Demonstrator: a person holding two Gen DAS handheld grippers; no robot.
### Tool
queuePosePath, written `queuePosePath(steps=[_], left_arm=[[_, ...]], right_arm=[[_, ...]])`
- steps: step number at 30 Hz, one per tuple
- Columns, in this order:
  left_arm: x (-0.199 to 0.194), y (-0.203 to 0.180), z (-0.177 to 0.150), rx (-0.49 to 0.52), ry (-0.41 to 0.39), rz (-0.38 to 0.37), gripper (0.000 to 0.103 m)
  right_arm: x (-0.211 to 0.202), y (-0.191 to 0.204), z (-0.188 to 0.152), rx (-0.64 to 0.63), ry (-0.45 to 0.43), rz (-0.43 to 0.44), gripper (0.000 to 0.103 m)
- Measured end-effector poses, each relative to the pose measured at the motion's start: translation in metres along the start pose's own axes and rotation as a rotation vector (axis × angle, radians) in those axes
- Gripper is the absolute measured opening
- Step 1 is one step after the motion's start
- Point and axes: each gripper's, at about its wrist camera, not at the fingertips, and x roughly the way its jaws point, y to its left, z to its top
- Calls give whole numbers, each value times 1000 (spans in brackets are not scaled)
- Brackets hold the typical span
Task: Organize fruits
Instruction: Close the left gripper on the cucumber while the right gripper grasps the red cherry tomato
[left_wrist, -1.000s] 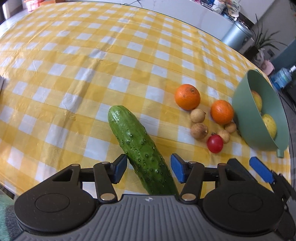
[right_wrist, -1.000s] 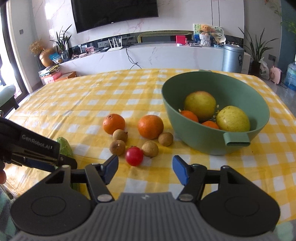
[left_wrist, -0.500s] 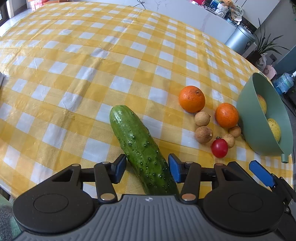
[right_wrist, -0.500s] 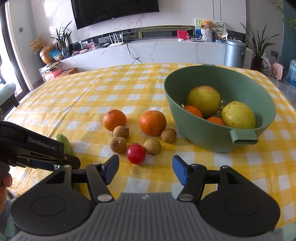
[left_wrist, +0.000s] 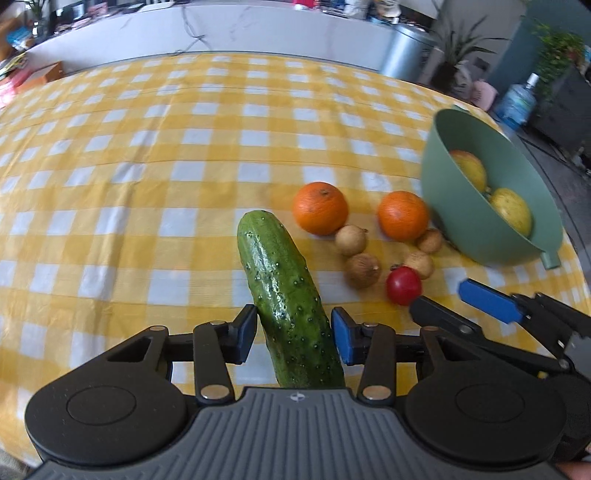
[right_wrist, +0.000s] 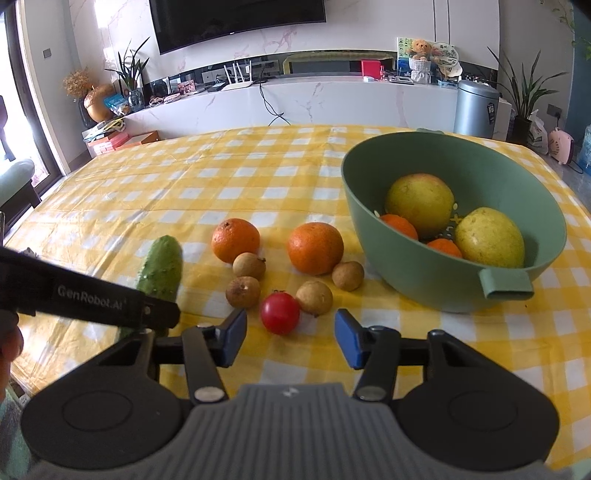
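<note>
Since the earlier frames your view has tipped up toward the far counter, and both sets of jaws have just been closing. Your left gripper (left_wrist: 293, 334) has narrowed onto the bumpy dark-green cucumber (left_wrist: 286, 291), whose near end lies between the blue pads: the left pad looks pressed to the skin, the right pad sits at its edge, so I cannot tell whether the grip is firm. Your right gripper (right_wrist: 290, 338) has narrowed too, but holds nothing; the small red cherry tomato (right_wrist: 279, 312) lies just ahead of its gap, beside four small brown round fruits and two loose oranges. The green plastic bowl (right_wrist: 436, 284) to the right already holds two large yellow-green fruits and two oranges. The likely trouble: you have the cucumber by one end, so when lifted it may droop or slip from the pads, and swinging it right could knock the loose round fruit rolling. Your two grippers also sit close together, so a sideways move could make them collide. The yellow-and-white checked tablecloth (left_wrist: 184, 155) is creased and may let fruit roll. Behind it runs a white marble counter below a wall television, with potted plants and a metal bin.
</note>
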Motion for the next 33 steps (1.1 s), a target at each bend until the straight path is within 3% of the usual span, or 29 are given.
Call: queuePosePath(steps=[11,20,27,33], left_arm=[[5,2,-7,-22,-7,-13,50],[6,9,-16,-128,-46,-7,50],[5,9,-19,-145,-76,-3,47],[6,9,-20,-159,-84,-6,46]], right_arm=[[18,4,4,4,41,2,38],[27,4,6,23,59,6,35],[33,2,6,45,69,7,35],[36,6,6,29,81,-3,24]])
